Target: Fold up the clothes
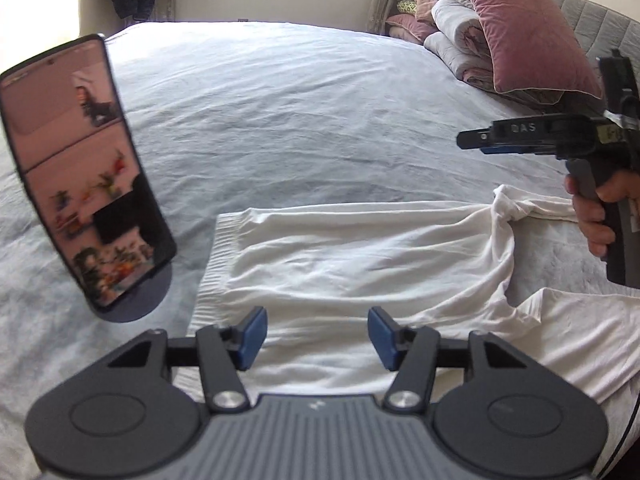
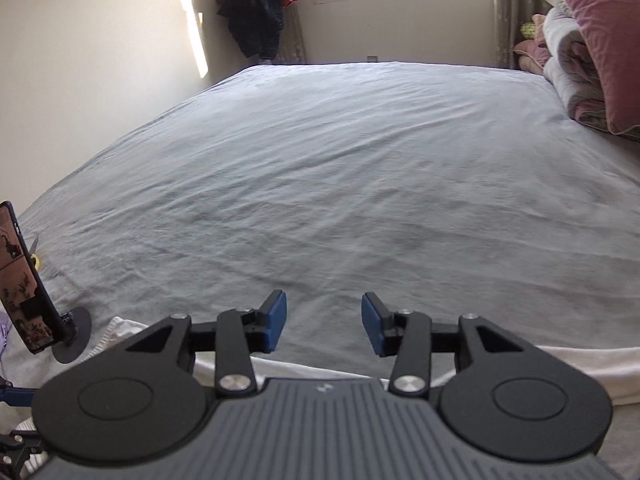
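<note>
A white garment [image 1: 360, 256] lies partly folded on the grey bed sheet [image 1: 280, 120], its ribbed hem to the left and a sleeve bunched at the right. My left gripper [image 1: 318, 338] is open and empty, hovering over the garment's near edge. The right gripper [image 1: 472, 140] shows from the side in the left wrist view, held in a hand above the garment's far right part. In the right wrist view my right gripper [image 2: 324, 322] is open and empty over the bare sheet [image 2: 360, 180], with the garment's edge [image 2: 580, 364] just below it.
A phone on a round stand [image 1: 84, 176] stands on the bed to the left of the garment; it also shows in the right wrist view [image 2: 28, 280]. Pink pillows and folded quilts [image 1: 520, 36] are stacked at the far right. Dark clothes [image 2: 260, 4] hang by the window.
</note>
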`<state>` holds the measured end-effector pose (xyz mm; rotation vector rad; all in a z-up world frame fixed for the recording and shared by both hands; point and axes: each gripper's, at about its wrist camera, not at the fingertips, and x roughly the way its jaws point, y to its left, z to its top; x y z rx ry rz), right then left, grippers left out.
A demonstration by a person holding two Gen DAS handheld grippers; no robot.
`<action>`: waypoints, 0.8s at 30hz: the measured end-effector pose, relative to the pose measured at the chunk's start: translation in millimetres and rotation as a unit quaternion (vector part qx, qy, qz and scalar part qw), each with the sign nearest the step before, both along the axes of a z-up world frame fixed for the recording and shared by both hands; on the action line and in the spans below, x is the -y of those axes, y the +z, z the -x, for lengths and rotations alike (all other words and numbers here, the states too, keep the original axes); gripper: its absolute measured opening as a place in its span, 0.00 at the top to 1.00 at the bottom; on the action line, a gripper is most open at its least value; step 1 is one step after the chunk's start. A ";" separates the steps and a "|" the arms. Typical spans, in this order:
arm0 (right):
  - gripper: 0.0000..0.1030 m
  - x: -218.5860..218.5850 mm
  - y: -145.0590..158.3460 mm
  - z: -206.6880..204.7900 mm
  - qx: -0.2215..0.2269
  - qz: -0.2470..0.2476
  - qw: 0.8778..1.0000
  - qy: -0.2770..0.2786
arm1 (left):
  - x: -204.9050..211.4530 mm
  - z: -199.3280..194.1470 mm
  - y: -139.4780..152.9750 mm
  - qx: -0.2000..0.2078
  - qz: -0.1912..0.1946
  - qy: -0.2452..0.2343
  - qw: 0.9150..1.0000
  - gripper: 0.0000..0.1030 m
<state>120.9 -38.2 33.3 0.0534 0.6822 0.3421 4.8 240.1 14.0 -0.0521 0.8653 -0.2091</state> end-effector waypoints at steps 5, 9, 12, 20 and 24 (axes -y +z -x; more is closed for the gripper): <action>0.53 65.9 0.3 13.0 -0.001 0.009 0.999 -0.041 | 40.9 -23.5 -4.8 -0.006 -0.018 -0.003 1.000 0.45; 0.53 117.2 -2.6 23.0 -0.003 0.020 0.997 -0.076 | 78.8 -38.3 -7.5 0.024 -0.054 -0.020 0.998 0.45; 0.53 154.4 -5.7 29.4 -0.013 0.050 0.993 -0.104 | 100.7 -47.5 -13.6 0.025 -0.069 -0.026 0.997 0.45; 0.52 261.0 -33.0 36.0 -0.070 0.009 0.975 -0.211 | 162.8 -52.9 -20.1 0.027 -0.070 -0.089 0.993 0.48; 0.52 288.1 -40.5 35.5 -0.087 -0.034 0.965 -0.244 | 198.0 -54.7 -18.7 0.047 -0.067 -0.120 0.989 0.52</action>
